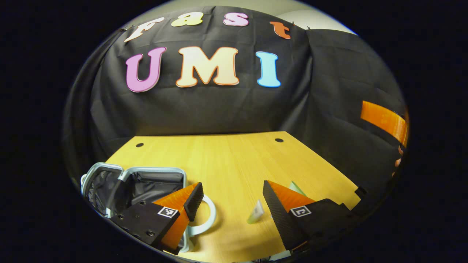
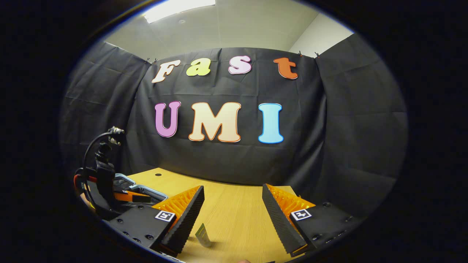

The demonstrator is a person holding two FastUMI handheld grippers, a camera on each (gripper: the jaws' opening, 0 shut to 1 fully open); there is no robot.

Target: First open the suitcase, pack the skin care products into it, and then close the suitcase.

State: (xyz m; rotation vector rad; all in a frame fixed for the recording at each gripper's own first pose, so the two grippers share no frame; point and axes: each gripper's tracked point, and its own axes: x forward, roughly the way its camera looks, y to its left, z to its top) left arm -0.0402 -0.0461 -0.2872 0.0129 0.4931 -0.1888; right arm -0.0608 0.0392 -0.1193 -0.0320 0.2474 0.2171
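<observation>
1. Fingers of both grippers stand spread wide and grasp nothing. From where I steer, the left gripper [image 1: 232, 204] hangs above the table with a clear gap between its ribbed pads, and the right gripper [image 2: 232, 215] does the same.
2. Between the left fingers, toward four o'clock of the gap, a small pale tube [image 1: 256, 212] stands tilted on the wood. Its flat crimped end points up and its long axis leans toward one o'clock. In the right gripper view what I take for the same tube [image 2: 203, 235] sits at seven o'clock, just beside the left-hand finger.
3. A second pale green product [image 1: 297, 188] peeks out behind the right-hand finger in the left gripper view. I cannot tell its shape.
4. At nine o'clock from the tube lies the suitcase [image 1: 146, 186], already open. It has a grey hard rim, dark soft lining and a light hoop handle near the left-hand finger.
5. My judgement is that either gripper could take the tube, but the left is nearer the suitcase, so I would grasp across the tube's flat faces and carry it toward nine o'clock.
6. Underneath is the table [image 1: 226, 160], smooth yellow wood grain with two dark holes at the far edge.
</observation>
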